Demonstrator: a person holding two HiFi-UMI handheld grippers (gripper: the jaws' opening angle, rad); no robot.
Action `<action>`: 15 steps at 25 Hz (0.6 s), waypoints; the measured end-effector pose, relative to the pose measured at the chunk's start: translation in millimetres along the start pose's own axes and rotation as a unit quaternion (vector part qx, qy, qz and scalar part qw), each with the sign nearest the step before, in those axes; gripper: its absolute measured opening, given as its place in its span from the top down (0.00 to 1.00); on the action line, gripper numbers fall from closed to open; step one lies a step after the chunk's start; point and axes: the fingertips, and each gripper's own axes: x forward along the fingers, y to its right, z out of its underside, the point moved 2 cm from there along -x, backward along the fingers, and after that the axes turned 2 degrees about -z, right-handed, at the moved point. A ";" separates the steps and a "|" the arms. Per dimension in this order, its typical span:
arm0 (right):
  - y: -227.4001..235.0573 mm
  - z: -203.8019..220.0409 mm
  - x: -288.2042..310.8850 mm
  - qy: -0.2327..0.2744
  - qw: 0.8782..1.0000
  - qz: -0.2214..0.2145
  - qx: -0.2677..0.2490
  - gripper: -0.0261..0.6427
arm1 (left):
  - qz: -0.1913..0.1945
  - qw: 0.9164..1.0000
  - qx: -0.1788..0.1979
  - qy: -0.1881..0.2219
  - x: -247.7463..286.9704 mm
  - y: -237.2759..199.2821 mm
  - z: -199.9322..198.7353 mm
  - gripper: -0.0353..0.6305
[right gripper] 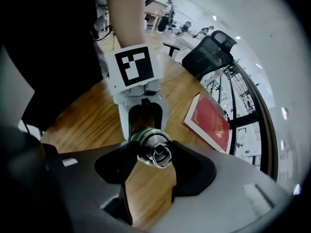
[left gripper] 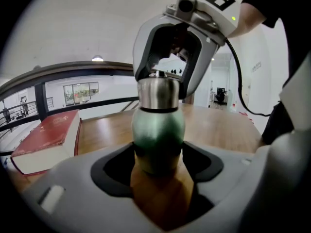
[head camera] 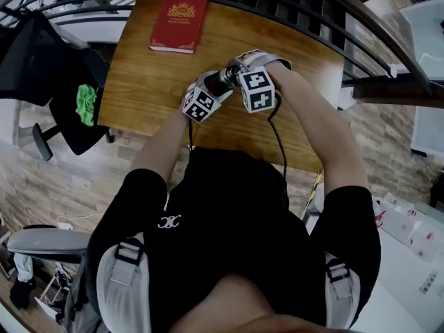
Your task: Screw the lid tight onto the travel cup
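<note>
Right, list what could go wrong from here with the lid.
1. The right gripper seems to catch the lid only near the ends of its fingers, so it may slip off when twisted.
2. The left gripper holds the cup on its smooth, rounded body. The cup could spin with the lid instead of the lid tightening.

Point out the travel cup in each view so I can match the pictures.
Head view: travel cup upper centre, over the wooden table.
Left gripper view: travel cup dead centre, green body near, steel lid at the far end.
Right gripper view: travel cup centre, lid end facing the camera.
Shared landmark: red book, flat on the table in all three.
</note>
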 end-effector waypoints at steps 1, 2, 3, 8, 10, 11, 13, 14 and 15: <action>1.5 -1.4 -0.9 0.012 0.999 0.009 0.028 0.62 | -0.002 1.000 -0.001 0.001 -0.2 -0.7 0.0 0.41; 2.2 -2.6 -1.2 0.023 0.998 0.018 0.061 0.62 | -0.003 1.000 -0.002 0.002 -0.8 -1.0 0.2 0.41; 2.2 -3.1 -0.9 0.030 0.995 0.027 0.093 0.62 | -0.005 1.000 -0.004 0.003 -1.3 -0.8 0.7 0.41; 3.8 -3.5 1.2 0.043 0.972 0.094 0.210 0.62 | -0.012 1.000 -0.005 0.009 -1.7 -0.8 3.4 0.41; 3.5 -4.2 0.4 0.053 0.959 0.113 0.255 0.61 | -0.013 1.000 -0.004 0.008 -1.3 -0.2 3.2 0.41; 3.1 -4.0 -0.1 0.059 0.952 0.120 0.276 0.61 | -0.013 1.000 -0.004 0.008 -0.8 0.5 3.2 0.41; 2.5 -3.1 -0.5 0.065 0.941 0.131 0.305 0.62 | -0.013 1.000 -0.008 0.008 -0.1 1.3 3.1 0.41; 2.6 -2.8 -0.3 0.066 0.938 0.134 0.314 0.62 | -0.013 1.000 -0.010 0.008 0.2 1.4 3.2 0.41; 2.7 -2.4 0.0 0.065 0.936 0.135 0.320 0.62 | -0.013 1.000 -0.011 0.009 0.7 1.2 3.5 0.41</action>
